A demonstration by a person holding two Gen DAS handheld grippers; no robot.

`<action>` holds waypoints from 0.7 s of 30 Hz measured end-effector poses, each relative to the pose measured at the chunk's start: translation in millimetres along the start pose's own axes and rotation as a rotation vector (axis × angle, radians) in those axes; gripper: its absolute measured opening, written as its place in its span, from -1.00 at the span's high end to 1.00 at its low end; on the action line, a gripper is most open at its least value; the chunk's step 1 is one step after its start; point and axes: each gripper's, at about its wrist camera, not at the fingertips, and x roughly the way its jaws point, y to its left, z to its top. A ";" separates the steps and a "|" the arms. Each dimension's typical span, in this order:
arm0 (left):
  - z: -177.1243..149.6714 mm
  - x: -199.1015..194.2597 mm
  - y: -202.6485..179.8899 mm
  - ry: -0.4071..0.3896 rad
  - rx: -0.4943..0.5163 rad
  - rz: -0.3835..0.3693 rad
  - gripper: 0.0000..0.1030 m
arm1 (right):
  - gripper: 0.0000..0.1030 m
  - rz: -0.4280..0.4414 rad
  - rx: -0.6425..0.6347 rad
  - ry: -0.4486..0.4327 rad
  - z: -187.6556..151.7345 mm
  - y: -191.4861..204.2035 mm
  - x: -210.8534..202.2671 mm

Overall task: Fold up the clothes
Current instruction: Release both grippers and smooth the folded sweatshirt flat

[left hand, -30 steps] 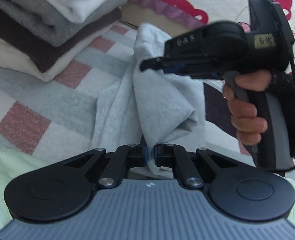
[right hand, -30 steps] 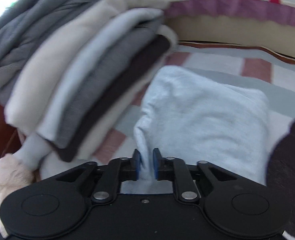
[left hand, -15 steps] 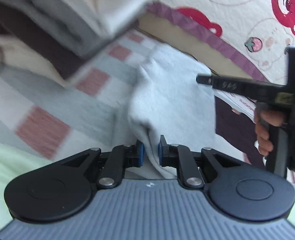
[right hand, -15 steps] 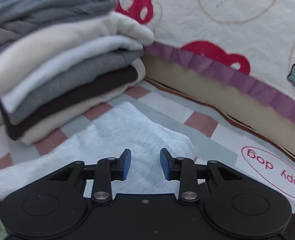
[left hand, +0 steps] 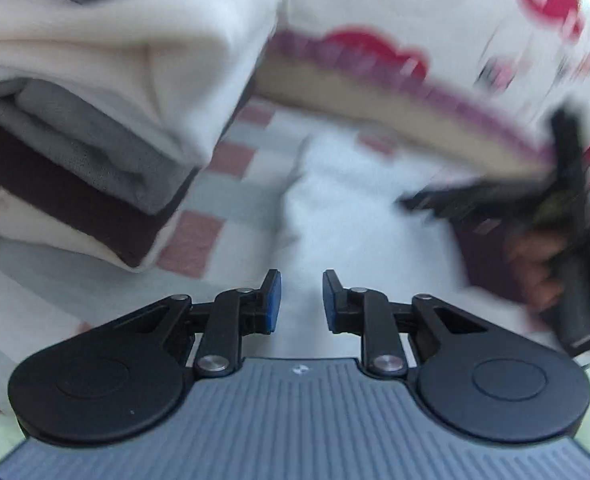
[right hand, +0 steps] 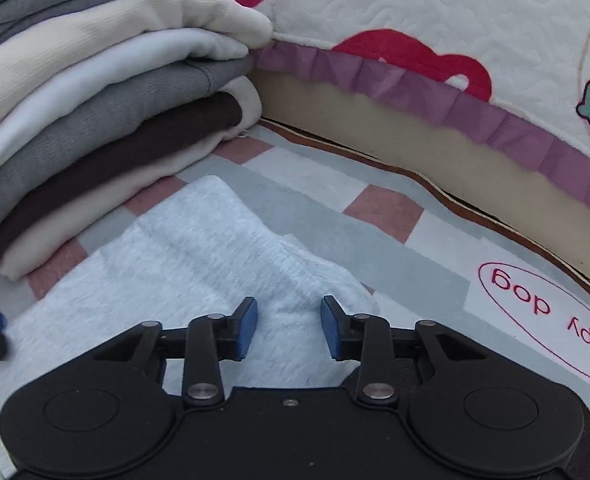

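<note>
With both the left gripper (left hand: 298, 298) and the right gripper (right hand: 289, 330) hovering, jaws apart and empty, the pale grey garment (right hand: 199, 248) lies folded on the checked bedsheet (right hand: 379, 210) just right of the stack of folded clothes (right hand: 95, 120), whose overhanging layers a careless sweep could topple.
</note>
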 end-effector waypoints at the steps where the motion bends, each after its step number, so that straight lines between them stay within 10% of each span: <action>1: 1.1 3.1 0.6 0.001 0.006 -0.001 0.62 | 0.25 -0.010 0.000 -0.006 0.1 -0.6 0.4; 11: -1.6 24.5 2.0 0.086 0.115 -0.016 0.58 | 0.22 0.020 -0.159 -0.027 25.1 34.9 20.5; 21: -12.7 14.3 33.5 0.185 -0.094 0.000 0.20 | 0.15 0.024 0.016 -0.014 18.4 3.0 14.7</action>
